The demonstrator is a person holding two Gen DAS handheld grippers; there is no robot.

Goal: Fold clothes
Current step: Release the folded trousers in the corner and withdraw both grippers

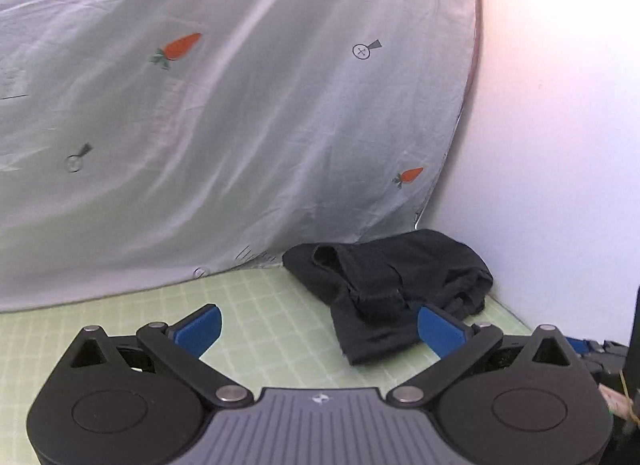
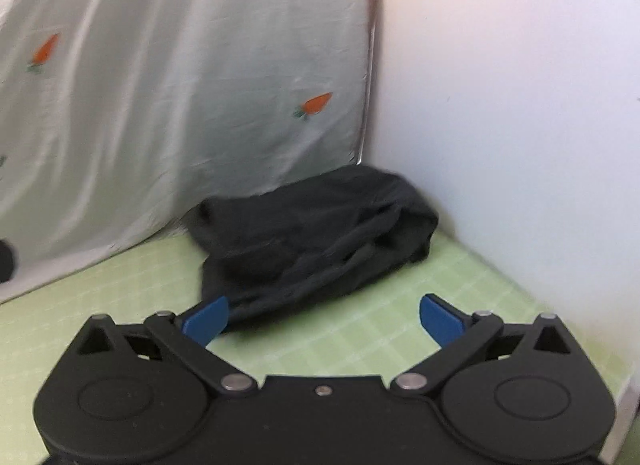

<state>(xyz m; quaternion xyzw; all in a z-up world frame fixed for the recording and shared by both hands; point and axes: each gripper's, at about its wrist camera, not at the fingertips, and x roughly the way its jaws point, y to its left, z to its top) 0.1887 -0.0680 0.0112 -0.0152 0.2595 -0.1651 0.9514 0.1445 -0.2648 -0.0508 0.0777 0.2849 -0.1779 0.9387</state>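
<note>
A black garment (image 1: pixel 392 285) lies bunched in a loose bundle on the green grid mat (image 1: pixel 260 305), in the corner where a hanging sheet meets the wall. My left gripper (image 1: pixel 320 331) is open and empty, its blue fingers just short of the garment's near edge. In the right wrist view the same garment (image 2: pixel 316 241) lies ahead. My right gripper (image 2: pixel 324 317) is open and empty, its left finger (image 2: pixel 208 319) close against the garment's near hem.
A pale grey sheet (image 1: pixel 240 105) printed with carrots hangs behind the mat. A white wall (image 1: pixel 560 145) closes the right side. The mat's right edge (image 2: pixel 624 377) drops off near my right gripper. Part of the other gripper (image 1: pixel 600 349) shows at far right.
</note>
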